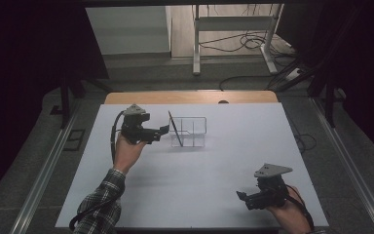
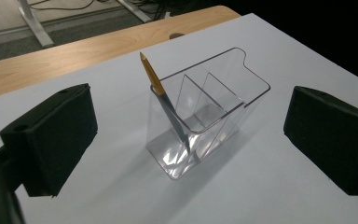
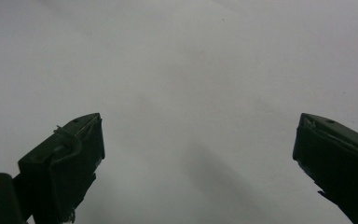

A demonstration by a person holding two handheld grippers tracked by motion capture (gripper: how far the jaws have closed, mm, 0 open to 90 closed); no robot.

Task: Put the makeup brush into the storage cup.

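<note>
Fingers (image 2: 51, 140) spread (both grippers) | pen (image 2: 164, 100) between left fingers, apart

Overhead view; two close tool-mounted views

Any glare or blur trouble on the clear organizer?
Left gripper view: clear organizer sharp, bright glare on its floor, pen crisp. High view: dim, organizer faint against the white sheet. Right gripper view: soft grey shadows, fingers slightly blurred.
</note>
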